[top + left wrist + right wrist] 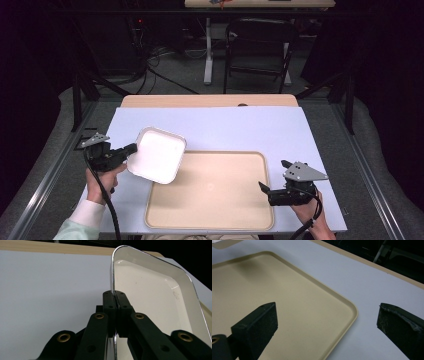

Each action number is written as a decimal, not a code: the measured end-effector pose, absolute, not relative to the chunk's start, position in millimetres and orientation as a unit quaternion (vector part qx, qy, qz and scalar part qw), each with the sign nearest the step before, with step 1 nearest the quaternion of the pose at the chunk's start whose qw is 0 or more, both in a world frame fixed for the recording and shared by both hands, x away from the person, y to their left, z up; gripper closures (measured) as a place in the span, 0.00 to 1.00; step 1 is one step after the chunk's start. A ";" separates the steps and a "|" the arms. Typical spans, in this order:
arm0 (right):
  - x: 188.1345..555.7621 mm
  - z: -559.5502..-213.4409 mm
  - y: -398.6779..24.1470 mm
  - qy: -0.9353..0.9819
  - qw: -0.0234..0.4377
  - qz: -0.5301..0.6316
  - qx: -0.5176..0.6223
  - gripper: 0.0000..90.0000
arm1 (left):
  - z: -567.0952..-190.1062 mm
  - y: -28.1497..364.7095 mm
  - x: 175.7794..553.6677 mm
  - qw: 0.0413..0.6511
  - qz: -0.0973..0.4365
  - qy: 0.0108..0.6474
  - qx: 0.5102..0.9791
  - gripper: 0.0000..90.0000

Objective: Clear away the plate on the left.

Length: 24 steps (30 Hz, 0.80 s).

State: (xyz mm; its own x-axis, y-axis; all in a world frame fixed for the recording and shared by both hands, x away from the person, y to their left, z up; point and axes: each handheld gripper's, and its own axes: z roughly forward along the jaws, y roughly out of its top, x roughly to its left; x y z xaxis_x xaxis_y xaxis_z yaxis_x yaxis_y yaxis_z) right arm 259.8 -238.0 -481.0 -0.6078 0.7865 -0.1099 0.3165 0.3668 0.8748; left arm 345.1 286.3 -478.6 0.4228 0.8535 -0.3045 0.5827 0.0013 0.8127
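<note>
The table (210,100) has a light wooden top, visible as a strip along its far edge. A pale blue-white sheet (235,130) covers nearly all of the surface, reaching the left, right and near edges. One beige tray (210,220), rectangular with rounded corners and a raised rim, lies flat on the sheet at the middle of the near edge.

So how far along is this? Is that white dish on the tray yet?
Not yet. Done: the left tool has shut on the rim of the white dish and holds it tilted, partly over the tray's far left corner. In hand: carrying the dish. Left, as far as I can judge: setting it down flat, probably on the tray, and letting go. The right tool hangs open by the tray's right edge, holding nothing.
</note>
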 end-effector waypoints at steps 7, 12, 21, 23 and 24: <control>264.5 -479.6 -227.3 0.787 0.260 0.440 0.345 0.03 | -478.2 268.6 344.5 0.485 0.133 0.502 0.703 0.98; 267.9 -479.6 -217.6 0.791 0.257 0.441 0.337 0.04 | -478.6 259.5 344.9 0.487 0.127 0.494 0.709 0.98; 272.8 -479.7 -203.0 0.799 0.239 0.445 0.327 0.01 | -477.4 247.1 343.5 0.491 0.121 0.482 0.715 0.98; 275.2 -480.0 -197.9 0.801 0.232 0.445 0.327 0.00 | -476.8 242.4 343.1 0.492 0.120 0.478 0.718 0.98; 276.0 -480.2 -196.7 0.801 0.229 0.446 0.326 0.00 | -476.8 242.4 343.1 0.492 0.120 0.478 0.718 0.98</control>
